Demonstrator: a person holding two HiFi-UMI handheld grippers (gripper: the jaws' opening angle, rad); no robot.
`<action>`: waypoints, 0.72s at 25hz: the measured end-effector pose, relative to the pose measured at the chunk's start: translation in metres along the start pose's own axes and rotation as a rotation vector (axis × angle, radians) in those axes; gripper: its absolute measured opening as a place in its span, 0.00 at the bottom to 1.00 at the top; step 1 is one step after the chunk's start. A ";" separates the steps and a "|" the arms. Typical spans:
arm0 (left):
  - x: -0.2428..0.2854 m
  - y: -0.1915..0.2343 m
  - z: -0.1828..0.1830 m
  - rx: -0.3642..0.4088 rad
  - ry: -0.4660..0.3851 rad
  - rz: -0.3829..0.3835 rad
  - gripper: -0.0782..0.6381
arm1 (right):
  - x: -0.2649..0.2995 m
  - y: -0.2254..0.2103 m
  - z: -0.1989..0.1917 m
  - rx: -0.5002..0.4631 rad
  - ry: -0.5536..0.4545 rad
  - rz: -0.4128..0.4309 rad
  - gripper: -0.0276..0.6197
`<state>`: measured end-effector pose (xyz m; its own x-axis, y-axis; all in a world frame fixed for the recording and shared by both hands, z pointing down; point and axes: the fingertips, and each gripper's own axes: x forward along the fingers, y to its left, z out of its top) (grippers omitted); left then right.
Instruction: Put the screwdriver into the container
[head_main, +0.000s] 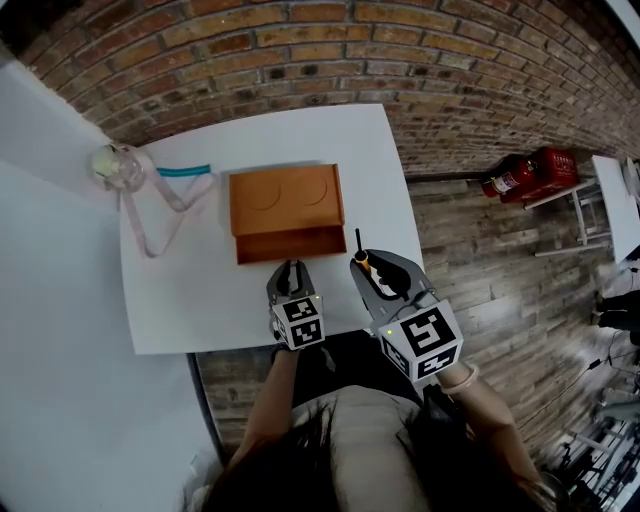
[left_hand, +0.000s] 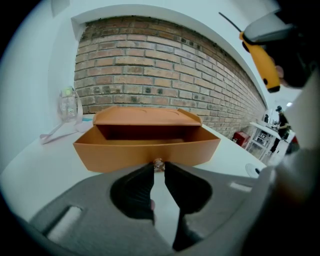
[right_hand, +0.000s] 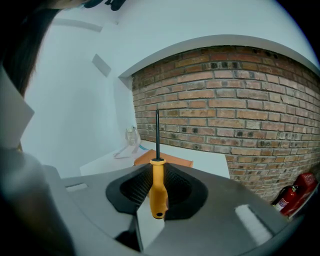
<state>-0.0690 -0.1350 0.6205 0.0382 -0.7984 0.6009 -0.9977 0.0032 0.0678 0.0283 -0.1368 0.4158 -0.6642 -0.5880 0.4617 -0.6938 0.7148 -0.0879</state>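
Note:
An orange box (head_main: 286, 199) sits on the white table (head_main: 190, 300), and its drawer (left_hand: 145, 147) is pulled out toward me and looks empty. My left gripper (left_hand: 158, 167) is shut on the small metal knob (left_hand: 158, 163) at the drawer's front; in the head view this gripper (head_main: 290, 270) sits at the drawer's near edge. My right gripper (right_hand: 158, 172) is shut on the yellow handle of a screwdriver (right_hand: 158, 187), whose black shaft stands upright. From the head view that gripper (head_main: 368, 265) hovers just right of the drawer. The screwdriver (left_hand: 263, 62) also shows high at the right of the left gripper view.
A clear glass jar (head_main: 117, 166) with a pale ribbon (head_main: 150, 225) and a teal strip (head_main: 184, 171) lies at the table's far left. A white wall borders the left side, a brick wall the back. Red fire extinguishers (head_main: 530, 176) rest on the floor to the right.

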 end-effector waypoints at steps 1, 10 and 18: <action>-0.002 0.000 -0.002 -0.002 0.003 0.000 0.20 | -0.001 0.001 -0.001 0.001 0.001 -0.001 0.15; -0.010 -0.003 -0.009 -0.012 0.007 -0.008 0.20 | -0.003 0.009 -0.010 -0.016 0.030 0.003 0.15; -0.012 -0.004 -0.010 -0.013 0.005 -0.018 0.20 | 0.006 0.018 -0.021 -0.077 0.087 0.046 0.15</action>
<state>-0.0651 -0.1192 0.6206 0.0563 -0.7952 0.6037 -0.9961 -0.0033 0.0886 0.0177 -0.1200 0.4358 -0.6654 -0.5214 0.5341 -0.6378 0.7690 -0.0438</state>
